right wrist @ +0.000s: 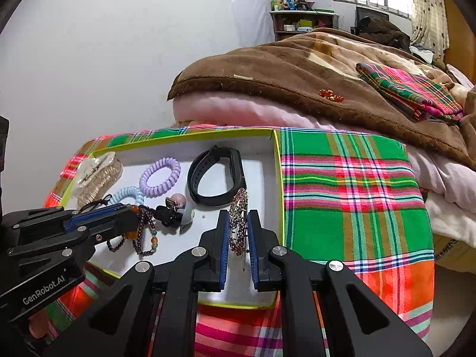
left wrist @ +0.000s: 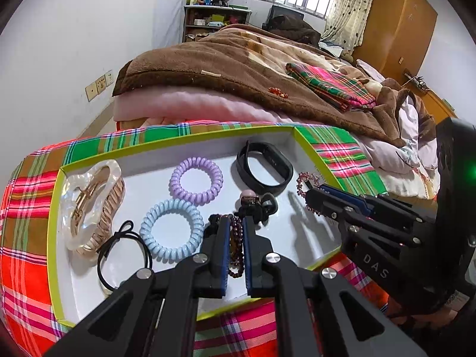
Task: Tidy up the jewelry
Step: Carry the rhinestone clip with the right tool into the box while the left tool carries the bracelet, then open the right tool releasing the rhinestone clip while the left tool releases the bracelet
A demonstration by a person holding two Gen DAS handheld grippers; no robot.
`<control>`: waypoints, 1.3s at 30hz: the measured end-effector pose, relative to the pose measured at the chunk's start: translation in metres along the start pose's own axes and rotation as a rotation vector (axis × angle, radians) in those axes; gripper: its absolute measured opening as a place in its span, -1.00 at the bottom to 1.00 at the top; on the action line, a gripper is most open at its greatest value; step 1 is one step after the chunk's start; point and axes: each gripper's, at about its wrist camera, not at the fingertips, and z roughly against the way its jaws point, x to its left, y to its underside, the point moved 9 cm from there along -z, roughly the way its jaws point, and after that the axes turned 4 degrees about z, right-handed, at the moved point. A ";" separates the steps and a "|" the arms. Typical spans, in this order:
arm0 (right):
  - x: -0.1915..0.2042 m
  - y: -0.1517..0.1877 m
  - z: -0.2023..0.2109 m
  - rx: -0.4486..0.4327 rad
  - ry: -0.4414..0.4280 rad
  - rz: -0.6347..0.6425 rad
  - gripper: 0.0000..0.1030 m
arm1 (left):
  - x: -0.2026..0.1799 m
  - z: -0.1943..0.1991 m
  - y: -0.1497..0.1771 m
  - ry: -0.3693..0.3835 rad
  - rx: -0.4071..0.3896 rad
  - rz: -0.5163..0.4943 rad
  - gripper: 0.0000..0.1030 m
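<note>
Purple-beaded hairpin (right wrist: 239,223) pinched by right gripper (right wrist: 239,226), bead bracelet (left wrist: 236,244) by left gripper (left wrist: 235,238); likely next, both released at the tray's (left wrist: 56,208) 5 o'clock

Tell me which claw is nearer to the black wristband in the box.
Right, by a little. The right claw, shut on a beaded hair clip, sits just before the black wristband. The left claw, holding dark beads, is further left.
</note>
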 end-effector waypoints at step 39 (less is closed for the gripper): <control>0.007 -0.001 -0.003 -0.014 0.058 0.081 -0.58 | 0.003 -0.008 0.011 -0.020 0.028 0.020 -0.48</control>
